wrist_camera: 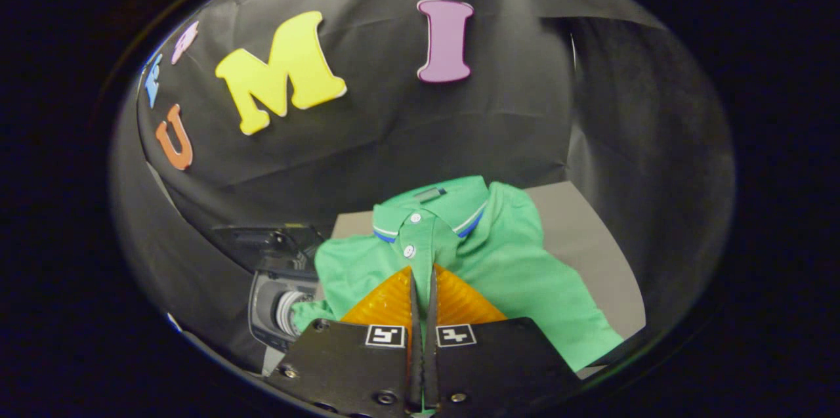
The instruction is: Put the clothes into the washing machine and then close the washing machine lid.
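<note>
Your gripper (422, 273) is showing two wedge-shaped fingers (387, 303) that are tapering to points and lying almost together, with only a thin dark slit running between them. Their pads are carrying fine ribbed ridges that are fanning outward from the slit. Behind them, two flat black plates (341, 365) are forming the body, one on each side. Each plate is wearing a small square black-and-white marker (385, 335) near its inner front corner. Round screw heads (385, 397) are dotting the plates, at the corners and beside the centre seam.
</note>
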